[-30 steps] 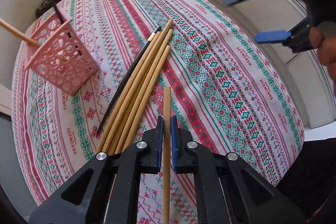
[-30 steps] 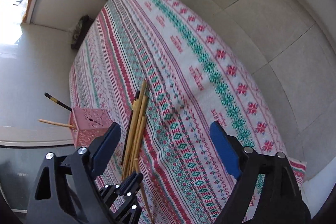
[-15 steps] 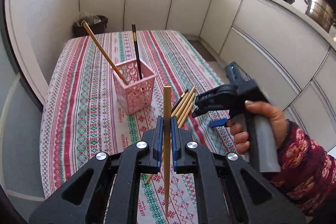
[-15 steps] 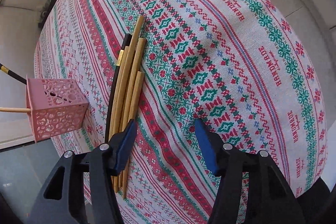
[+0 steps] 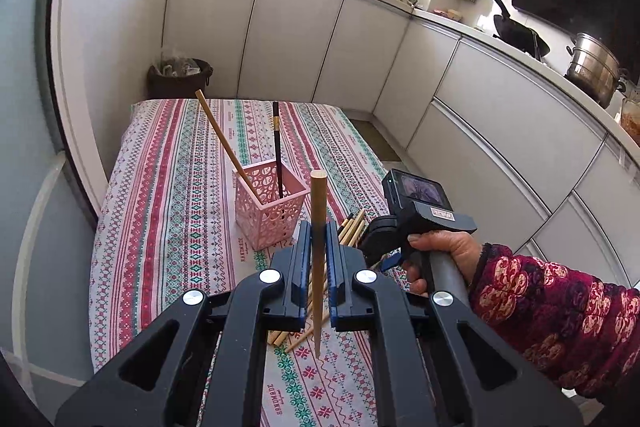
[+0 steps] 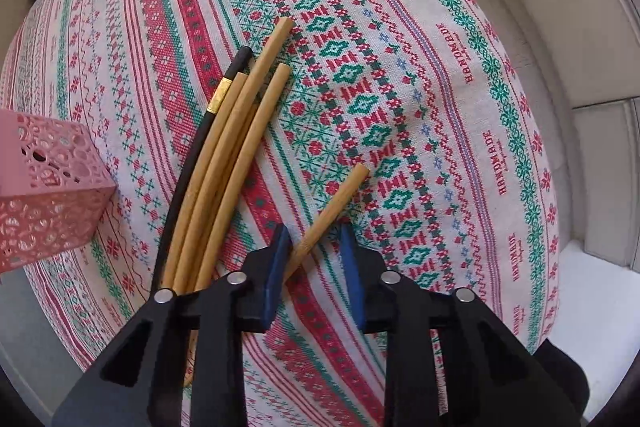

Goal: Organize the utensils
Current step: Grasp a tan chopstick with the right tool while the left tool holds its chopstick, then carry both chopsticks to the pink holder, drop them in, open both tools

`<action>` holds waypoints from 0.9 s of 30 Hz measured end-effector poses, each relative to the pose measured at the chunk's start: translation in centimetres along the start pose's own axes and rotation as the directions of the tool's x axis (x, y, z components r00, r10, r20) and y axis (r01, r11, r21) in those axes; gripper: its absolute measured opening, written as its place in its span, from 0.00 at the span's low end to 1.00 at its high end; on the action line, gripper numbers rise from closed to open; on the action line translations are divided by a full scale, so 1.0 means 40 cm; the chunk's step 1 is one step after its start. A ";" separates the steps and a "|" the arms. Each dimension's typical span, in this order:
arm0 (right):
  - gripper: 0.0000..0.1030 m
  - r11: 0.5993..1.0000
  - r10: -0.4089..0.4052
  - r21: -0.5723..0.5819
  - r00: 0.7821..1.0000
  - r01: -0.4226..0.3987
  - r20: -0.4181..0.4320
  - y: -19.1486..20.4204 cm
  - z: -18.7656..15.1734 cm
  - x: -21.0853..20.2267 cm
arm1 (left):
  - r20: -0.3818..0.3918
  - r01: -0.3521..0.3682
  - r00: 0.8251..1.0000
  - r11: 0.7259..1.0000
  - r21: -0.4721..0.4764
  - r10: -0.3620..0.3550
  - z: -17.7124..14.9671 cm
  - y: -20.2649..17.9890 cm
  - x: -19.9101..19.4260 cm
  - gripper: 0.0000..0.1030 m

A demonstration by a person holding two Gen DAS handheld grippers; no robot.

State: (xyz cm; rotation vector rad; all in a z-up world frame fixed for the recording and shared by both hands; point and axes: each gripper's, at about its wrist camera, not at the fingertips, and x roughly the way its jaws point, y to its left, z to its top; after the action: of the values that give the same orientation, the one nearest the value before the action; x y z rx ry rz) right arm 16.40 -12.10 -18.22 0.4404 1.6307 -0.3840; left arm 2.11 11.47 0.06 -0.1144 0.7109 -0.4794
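Observation:
My left gripper (image 5: 318, 255) is shut on a wooden chopstick (image 5: 319, 203) and holds it upright above the table, in front of the pink basket (image 5: 270, 211). The basket holds one wooden chopstick (image 5: 222, 143) and one black chopstick (image 5: 277, 147). My right gripper (image 6: 316, 259) is open, low over the table, its jaws on either side of a loose wooden chopstick (image 6: 332, 215). A bundle of wooden chopsticks (image 6: 236, 147) and a black chopstick (image 6: 192, 163) lie to its left. The basket also shows in the right wrist view (image 6: 44, 187).
The table carries a red, green and white patterned cloth (image 6: 400, 107). White kitchen cabinets (image 5: 460, 115) run along the back and right. A dark bin (image 5: 178, 79) stands behind the table. The table edge (image 6: 560, 227) is close on the right.
My left gripper has lifted its chopstick and tilted up to face the basket. My right gripper has come down to the table and narrowed around a loose wooden chopstick.

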 end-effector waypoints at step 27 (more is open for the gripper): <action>0.08 0.854 0.519 -0.419 0.562 -0.308 0.644 -0.208 -0.371 -0.380 | 0.081 -0.027 0.996 0.999 -0.021 0.028 0.019 -0.032 -0.020 0.06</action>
State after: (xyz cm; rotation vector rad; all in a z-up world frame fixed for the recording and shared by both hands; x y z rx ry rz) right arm 0.75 -12.92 -1.66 0.3824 0.7013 0.0430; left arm 1.57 10.67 1.44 -0.1418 0.6366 -0.4392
